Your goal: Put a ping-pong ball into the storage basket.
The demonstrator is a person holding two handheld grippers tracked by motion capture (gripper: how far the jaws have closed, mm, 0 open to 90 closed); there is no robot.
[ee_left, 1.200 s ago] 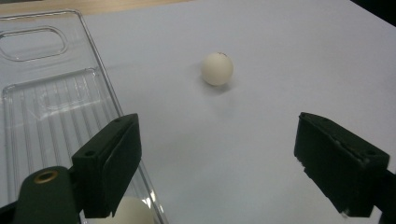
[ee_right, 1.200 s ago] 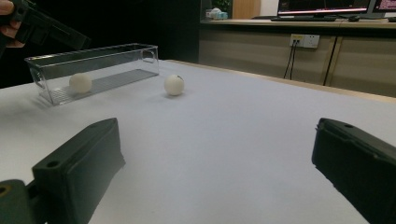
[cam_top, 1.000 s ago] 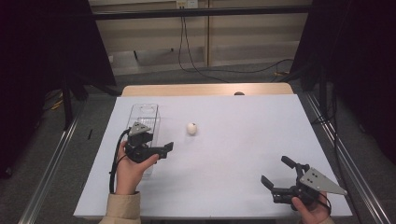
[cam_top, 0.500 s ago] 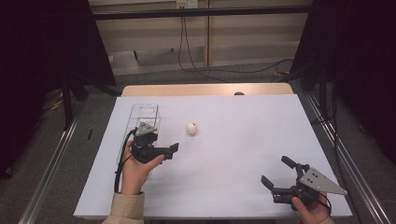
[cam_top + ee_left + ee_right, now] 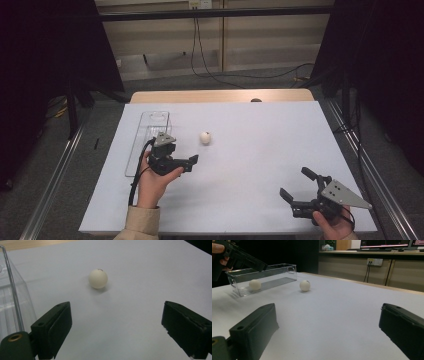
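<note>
On the white table: one ball already in the clear tray, second ball loose ahead of the wide-open left gripper, right gripper idle, agape.

1. My left gripper hovers beside the clear tray, jaws apart, aimed toward the white ball.
2. My right gripper sits at the table's near right, jaws apart.

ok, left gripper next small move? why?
Probably ease the left gripper forward toward the white ball until the ball sits between its fingers. The fingers stand wide open, the ball lies loose on the table ahead of them, and another ball already lies in the clear tray.
</note>
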